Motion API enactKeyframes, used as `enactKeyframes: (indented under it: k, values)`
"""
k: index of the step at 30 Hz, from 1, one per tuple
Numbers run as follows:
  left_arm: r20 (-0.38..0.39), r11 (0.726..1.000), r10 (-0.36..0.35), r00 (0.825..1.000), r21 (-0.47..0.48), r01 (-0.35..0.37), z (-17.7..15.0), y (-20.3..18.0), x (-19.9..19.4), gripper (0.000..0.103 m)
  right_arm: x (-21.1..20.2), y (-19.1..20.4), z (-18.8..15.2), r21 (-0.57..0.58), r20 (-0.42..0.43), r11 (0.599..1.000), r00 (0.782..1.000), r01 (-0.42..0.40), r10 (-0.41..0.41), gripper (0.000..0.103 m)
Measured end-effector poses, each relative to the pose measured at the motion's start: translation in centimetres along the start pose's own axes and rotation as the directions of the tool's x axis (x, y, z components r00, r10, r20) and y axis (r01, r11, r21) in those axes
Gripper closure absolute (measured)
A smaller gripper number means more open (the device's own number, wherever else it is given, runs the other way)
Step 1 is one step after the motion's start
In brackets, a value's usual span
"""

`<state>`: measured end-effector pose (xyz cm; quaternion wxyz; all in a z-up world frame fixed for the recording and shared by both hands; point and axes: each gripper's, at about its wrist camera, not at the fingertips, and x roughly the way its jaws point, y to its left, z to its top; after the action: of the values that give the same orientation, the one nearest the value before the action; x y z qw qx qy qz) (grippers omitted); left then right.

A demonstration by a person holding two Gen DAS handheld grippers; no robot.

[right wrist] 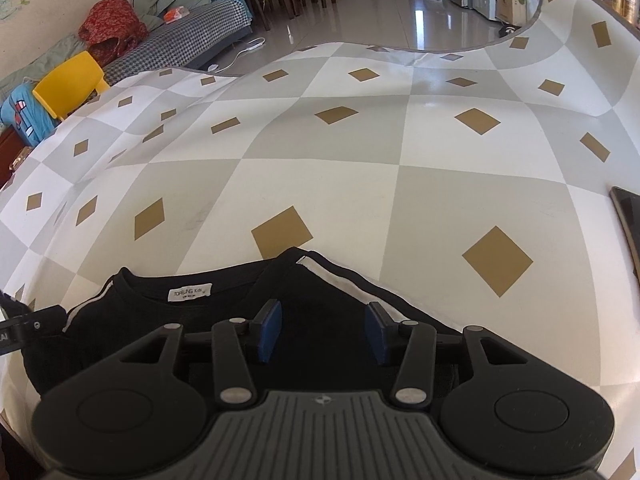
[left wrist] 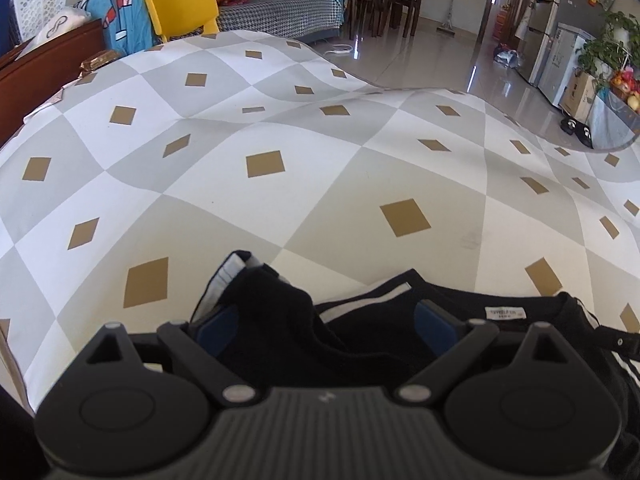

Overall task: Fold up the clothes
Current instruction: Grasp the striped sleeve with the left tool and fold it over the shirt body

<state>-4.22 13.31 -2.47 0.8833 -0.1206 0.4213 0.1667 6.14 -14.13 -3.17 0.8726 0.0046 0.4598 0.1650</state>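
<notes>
We're over a small black knit top with white trim stripes and a white neck label (right wrist: 189, 293), lying at the near edge of a table covered with a grey, white and tan diamond-check cloth (right wrist: 320, 152). It reads as light, soft and floppy: no stiffness, it will sag and bunch wherever it isn't supported, and thin knit can slip out of a shallow pinch. Our best holds look like the doubled edges, so the shoulder seams or the striped hems, not the loose middle.

The left gripper (left wrist: 326, 326) stands wide, blue pads well apart. A rumpled sleeve or shoulder with white trim (left wrist: 256, 300) is heaped between and past them; the pads don't press on it, so nothing is held.

The right gripper (right wrist: 322, 330) is about half open, its blue pads clear of the cloth, hovering over the flat black shoulder panel just right of the collar. A white-trimmed edge (right wrist: 352, 280) runs just beyond its right finger. The label sits to its left.

A dark phone-like slab (right wrist: 628, 220) lies at the far right of the table, well apart.
</notes>
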Motion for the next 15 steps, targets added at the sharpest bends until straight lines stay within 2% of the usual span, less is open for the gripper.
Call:
enactKeyframes:
  k: [9,15]
  values:
    - [-0.081,0.997,0.016,0.997,0.079,-0.010,-0.9,-1.5,3.5,0.008,2.1,0.0,0.7,-0.145,-0.037,0.989,0.999,0.000,-0.005,0.057]
    - [-0.104,0.991,0.051,0.993,0.132,-0.038,-1.5,-2.7,5.0,0.005,2.9,0.6,0.6,-0.227,-0.018,0.974,1.000,-0.016,0.013,0.046]
